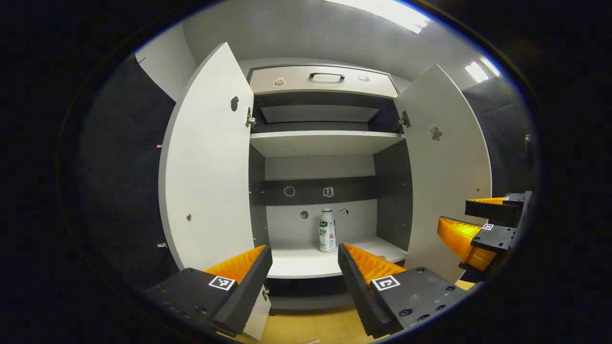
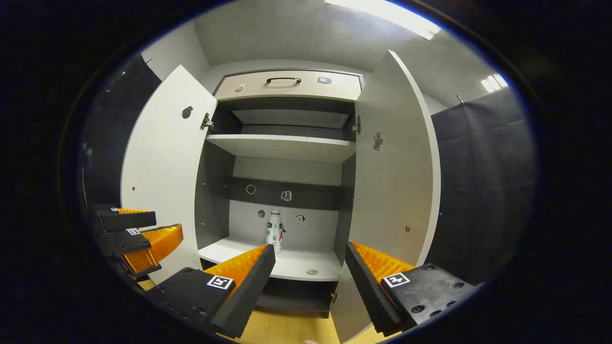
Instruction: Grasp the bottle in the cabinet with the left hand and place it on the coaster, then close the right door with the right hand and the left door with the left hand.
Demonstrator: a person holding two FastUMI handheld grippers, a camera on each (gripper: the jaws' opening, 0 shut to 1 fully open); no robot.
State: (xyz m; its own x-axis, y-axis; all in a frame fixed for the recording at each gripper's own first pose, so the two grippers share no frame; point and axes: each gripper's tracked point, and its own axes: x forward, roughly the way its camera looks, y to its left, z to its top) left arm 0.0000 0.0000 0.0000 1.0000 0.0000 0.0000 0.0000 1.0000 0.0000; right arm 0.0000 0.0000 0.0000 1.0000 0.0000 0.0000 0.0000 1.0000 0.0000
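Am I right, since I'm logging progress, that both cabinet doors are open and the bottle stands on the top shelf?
Not quite. Both doors are open, but the bottle stands on the lower shelf, not the top one. The left gripper view shows it.

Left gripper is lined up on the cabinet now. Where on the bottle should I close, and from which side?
Probably the bottle's straight middle, below the narrower capped neck. It stands upright and alone at the back of the lower shelf, both doors open, so come straight in from the front, open left gripper level, one finger passing each side.
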